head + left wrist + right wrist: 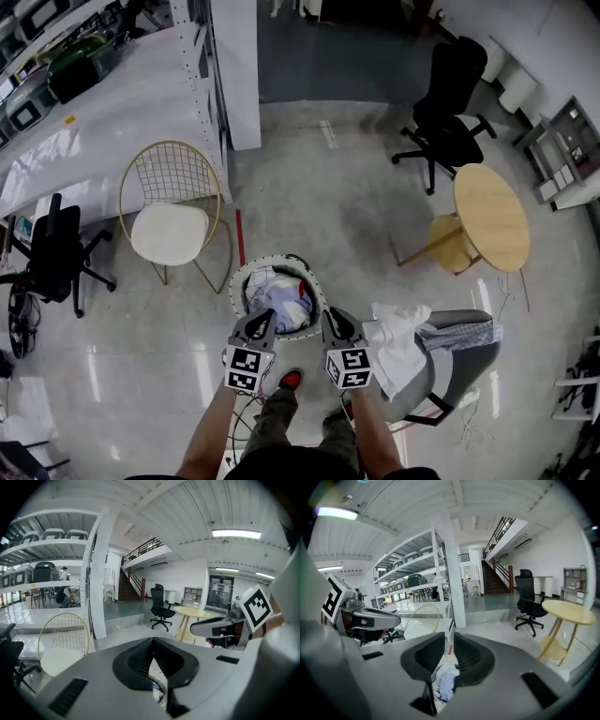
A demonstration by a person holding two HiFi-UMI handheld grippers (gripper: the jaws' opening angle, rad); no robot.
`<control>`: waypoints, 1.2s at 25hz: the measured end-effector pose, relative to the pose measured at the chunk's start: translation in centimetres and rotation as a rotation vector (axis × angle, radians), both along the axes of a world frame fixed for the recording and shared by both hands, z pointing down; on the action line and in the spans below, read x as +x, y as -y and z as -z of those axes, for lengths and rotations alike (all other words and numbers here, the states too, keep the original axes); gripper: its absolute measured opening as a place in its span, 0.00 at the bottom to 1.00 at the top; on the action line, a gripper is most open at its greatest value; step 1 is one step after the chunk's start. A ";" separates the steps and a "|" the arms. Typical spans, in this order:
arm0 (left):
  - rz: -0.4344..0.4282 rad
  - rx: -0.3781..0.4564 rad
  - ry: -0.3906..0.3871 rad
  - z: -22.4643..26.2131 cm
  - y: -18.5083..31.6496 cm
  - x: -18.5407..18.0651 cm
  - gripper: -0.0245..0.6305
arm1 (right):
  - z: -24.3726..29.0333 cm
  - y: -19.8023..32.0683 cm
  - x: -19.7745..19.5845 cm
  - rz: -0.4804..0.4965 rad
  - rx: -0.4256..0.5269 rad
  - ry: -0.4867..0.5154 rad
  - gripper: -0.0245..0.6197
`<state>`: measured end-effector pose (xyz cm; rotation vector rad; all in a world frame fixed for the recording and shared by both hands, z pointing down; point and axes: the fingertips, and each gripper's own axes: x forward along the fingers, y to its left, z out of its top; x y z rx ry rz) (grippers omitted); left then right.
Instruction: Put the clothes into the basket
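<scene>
both claws hang empty over the round basket point(236, 281), which already holds clothes point(281, 300): the left claw point(262, 323) is pressed together, the right claw point(336, 323) a slit apart on nothing. the next pick is probably the white garment point(398, 342) draped on the grey chair point(450, 370), near the right claw's outer side. spread that claw wide, bite a thick fold and lift high so no tail drags.
</scene>
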<state>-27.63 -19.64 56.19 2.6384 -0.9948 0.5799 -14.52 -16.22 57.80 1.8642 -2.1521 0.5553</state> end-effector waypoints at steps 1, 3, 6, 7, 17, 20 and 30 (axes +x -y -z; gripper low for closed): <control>-0.016 0.007 -0.003 0.6 -0.2 0.6 0.05 | 1.0 -0.5 0.6 -0.018 0.017 -0.003 0.16; -0.052 0.024 -0.012 1.7 -0.6 1.9 0.05 | 2.9 -1.6 1.9 -0.059 0.051 -0.009 0.15; -0.110 0.039 -0.031 3.2 -1.3 4.3 0.05 | 5.4 -3.3 3.8 -0.122 0.093 -0.016 0.13; -0.131 0.041 -0.037 3.6 -1.7 5.1 0.05 | 6.0 -3.9 4.4 -0.141 0.102 -0.018 0.13; -0.390 0.073 -0.077 7.5 -7.1 13.8 0.05 | 10.0 -11.7 10.9 -0.382 0.153 -0.061 0.11; -0.460 0.073 -0.083 7.5 -8.8 16.1 0.05 | 9.7 -14.2 13.2 -0.459 0.149 -0.076 0.11; -0.617 0.030 -0.090 6.0 -13.8 23.0 0.05 | 6.7 -20.7 19.7 -0.636 0.078 -0.075 0.11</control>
